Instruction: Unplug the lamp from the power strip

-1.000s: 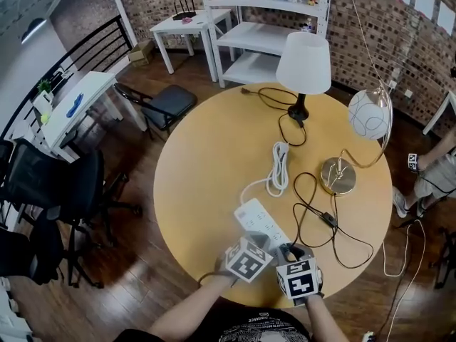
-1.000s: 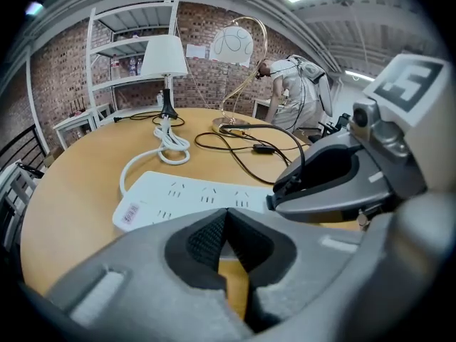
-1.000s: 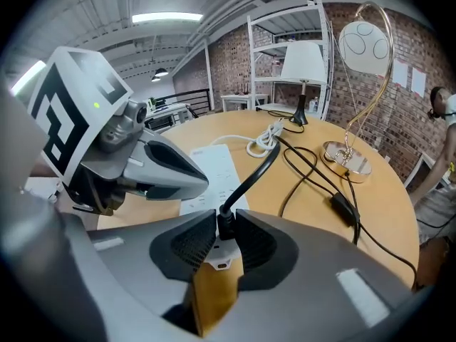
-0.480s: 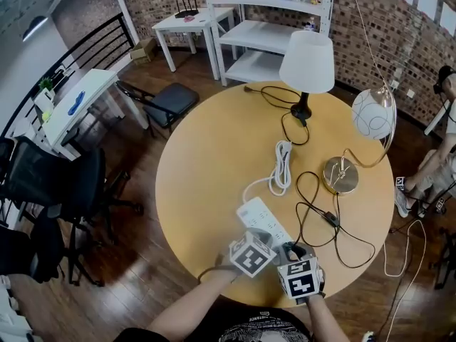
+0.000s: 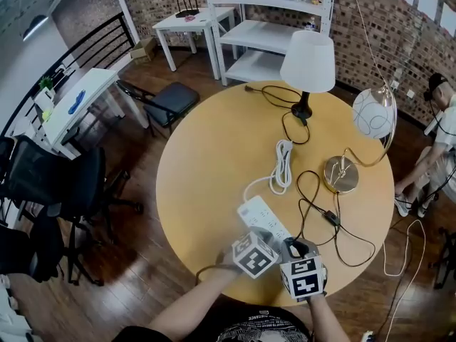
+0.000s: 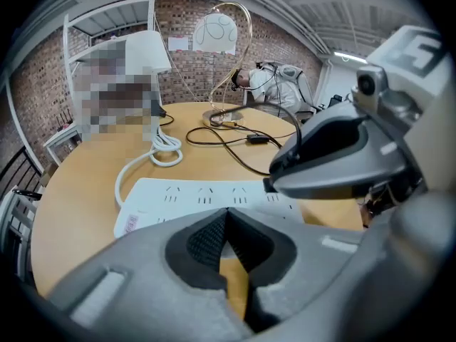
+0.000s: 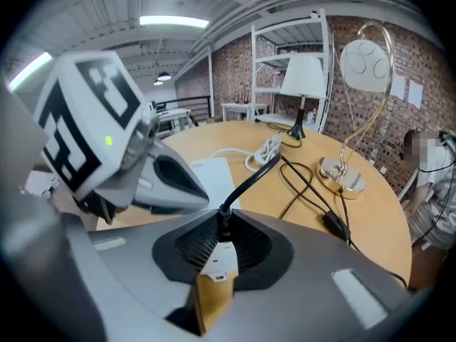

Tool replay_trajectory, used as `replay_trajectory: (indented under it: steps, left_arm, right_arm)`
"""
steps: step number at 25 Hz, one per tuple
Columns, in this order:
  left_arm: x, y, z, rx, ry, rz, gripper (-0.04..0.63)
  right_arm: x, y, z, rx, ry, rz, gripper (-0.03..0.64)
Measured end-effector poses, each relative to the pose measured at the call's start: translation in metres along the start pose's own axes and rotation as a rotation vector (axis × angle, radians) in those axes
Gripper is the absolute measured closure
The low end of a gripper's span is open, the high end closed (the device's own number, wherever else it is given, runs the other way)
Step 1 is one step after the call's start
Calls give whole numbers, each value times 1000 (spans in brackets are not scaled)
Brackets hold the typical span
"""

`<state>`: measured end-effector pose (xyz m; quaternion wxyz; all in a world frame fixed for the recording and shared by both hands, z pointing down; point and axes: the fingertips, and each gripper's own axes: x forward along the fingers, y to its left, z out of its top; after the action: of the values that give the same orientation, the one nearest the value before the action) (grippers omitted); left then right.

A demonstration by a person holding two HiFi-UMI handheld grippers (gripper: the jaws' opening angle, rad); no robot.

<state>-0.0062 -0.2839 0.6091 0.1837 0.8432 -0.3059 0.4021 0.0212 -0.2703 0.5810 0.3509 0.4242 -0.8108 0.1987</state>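
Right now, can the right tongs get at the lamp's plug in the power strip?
Probably yes: the right tongs have just been closing, and the black plug looks pinched between their jaws, with nothing else in the way.

- Left gripper [image 6: 226,216]: jaw tips together, meeting just over the near long edge of the power strip [image 6: 192,194].
- Power strip white, flat, toward the table's [image 6: 78,191] near edge. Its white cord [image 6: 165,152] is coiled behind it.
- Gold lamp base [image 6: 222,117] near the far edge, with black cord [image 6: 228,142] trailing forward.
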Motion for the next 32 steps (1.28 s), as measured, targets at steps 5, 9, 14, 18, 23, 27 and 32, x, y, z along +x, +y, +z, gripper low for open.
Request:
replay_trajectory:
  steps: [5,9,14,18,23,27,32]
  left_arm:
    - [-3,-1,-1,-10,-7,-4,600]
    - [-4,0,-1,-4,-2,-3,600]
    - [-2,0,0,0,1,3,600]
    - [-3,0,-2,13,-8,31,600]
    - [-2,3,-5,-4,-14,80,600]
    - [-10,0,-1,-49,-53,93,600]
    - [-24,-10,10,-123,-130,74,600]
  right_arm:
    - [-16,-7,30,10,-58,-18,563]
    - [-22,-6,31,2,-67,-34,563]
    - [-29,-11,28,21,-79,-51,561]
    - [-35,-18,16,54,-72,-69,560]
    - [-36,-23,-5,80,-50,-84,560]
    - [-36,-23,-20,87,-28,-89,558]
    - [-32,-27,-38,109,-10,-86,557]
